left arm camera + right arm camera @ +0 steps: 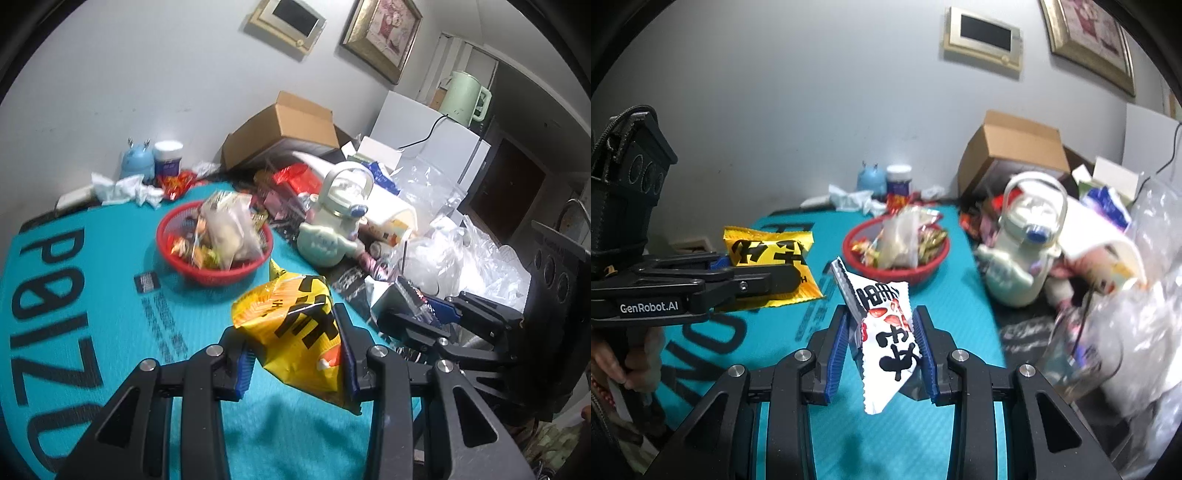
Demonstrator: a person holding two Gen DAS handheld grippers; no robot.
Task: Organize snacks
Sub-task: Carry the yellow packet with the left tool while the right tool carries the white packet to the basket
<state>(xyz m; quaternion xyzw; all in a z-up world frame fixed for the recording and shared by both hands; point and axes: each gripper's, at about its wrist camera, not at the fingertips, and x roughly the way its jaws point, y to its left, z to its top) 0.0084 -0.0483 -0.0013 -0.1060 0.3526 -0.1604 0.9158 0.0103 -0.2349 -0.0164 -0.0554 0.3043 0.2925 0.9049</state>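
My left gripper (295, 354) pinches the yellow snack bag (295, 325), my right gripper (882, 350) the white snack packet (886, 332), both above the teal mat (110, 295). The red basket (214, 273) already looks heaped; either could slide off, and the white one's grip seems skewed.

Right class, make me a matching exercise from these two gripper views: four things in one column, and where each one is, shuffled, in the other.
Things:
1. yellow snack bag
2. white snack packet
3. red basket
4. green kettle

Places:
A. on the white cabinet
B. on the teal mat, holding snacks
C. in the left gripper
D. in the right gripper

Pairs: 1-C, 2-D, 3-B, 4-A
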